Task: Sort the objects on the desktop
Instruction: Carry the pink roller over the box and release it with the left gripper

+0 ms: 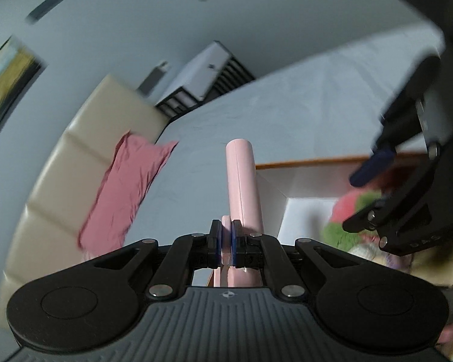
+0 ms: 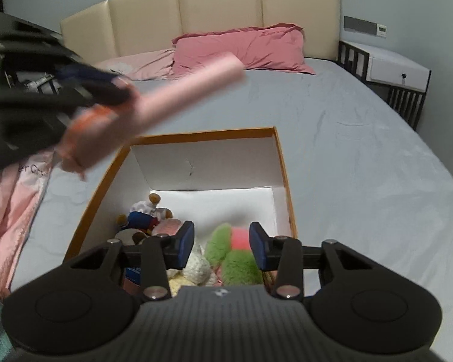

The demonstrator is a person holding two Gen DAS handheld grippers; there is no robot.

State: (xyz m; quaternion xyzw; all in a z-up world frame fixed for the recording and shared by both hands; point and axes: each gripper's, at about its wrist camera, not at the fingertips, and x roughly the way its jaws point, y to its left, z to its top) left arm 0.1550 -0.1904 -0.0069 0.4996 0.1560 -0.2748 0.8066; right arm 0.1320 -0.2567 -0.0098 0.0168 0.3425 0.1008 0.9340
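Bed, pink tube pointing straight ahead

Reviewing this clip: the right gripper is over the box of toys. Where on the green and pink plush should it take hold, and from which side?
Come straight down from above. The green and pink plush lies on top of the pile inside the box, whose tall walls block any sideways approach. Pinching the pink middle band looks best: narrower than the fluffy green lobes and soft. The right gripper already hangs open above it.
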